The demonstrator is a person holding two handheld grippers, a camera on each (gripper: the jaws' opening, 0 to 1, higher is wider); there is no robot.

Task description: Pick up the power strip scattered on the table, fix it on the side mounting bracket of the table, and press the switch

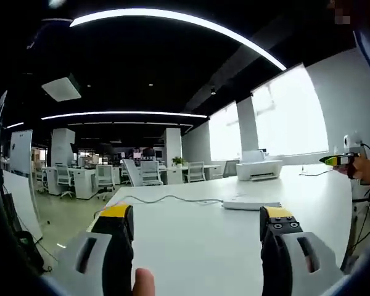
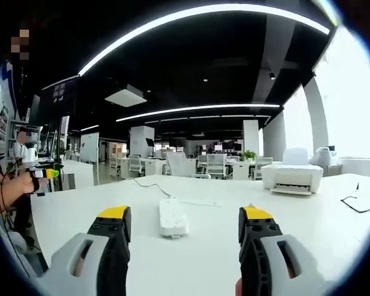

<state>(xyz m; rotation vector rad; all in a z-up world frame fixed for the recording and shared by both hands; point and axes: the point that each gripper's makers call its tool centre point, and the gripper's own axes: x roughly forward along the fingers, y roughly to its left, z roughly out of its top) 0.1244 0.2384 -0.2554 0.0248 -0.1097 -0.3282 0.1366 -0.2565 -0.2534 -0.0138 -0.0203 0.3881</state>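
- Meanwhile, on a white surface in an open-plan office, the power strip lies flat and untouched, its cable trailing away toward the far edge; in the right gripper view it sits just ahead of the jaws and between their lines.
- Right hand-held gripper: jaws spread wide, holding nothing, hovering short of the strip. Left hand-held gripper: likewise released and empty, with the strip lying ahead and toward its right jaw.
- Risk one: the strip is long and smooth-cased. A pinch near one end would likely let it swing or slip, so a hold around the middle looks safer.
- Risk two: the cable runs loose across the surface. Lifting the strip may drag it, and it could snag or pull the strip askew on the way to the bracket.
- Risk three: the side mounting bracket cannot be made out in either view, so its position must be found before the carry; a blind approach could knock the strip against the surface edge.
- Risk four: a printer stands farther back and another cord lies off to the right, both well apart from the strip but within reach of a wide sweep.
- Risk five: pressing the switch with a jaw tip may shift a strip that is not seated firmly.
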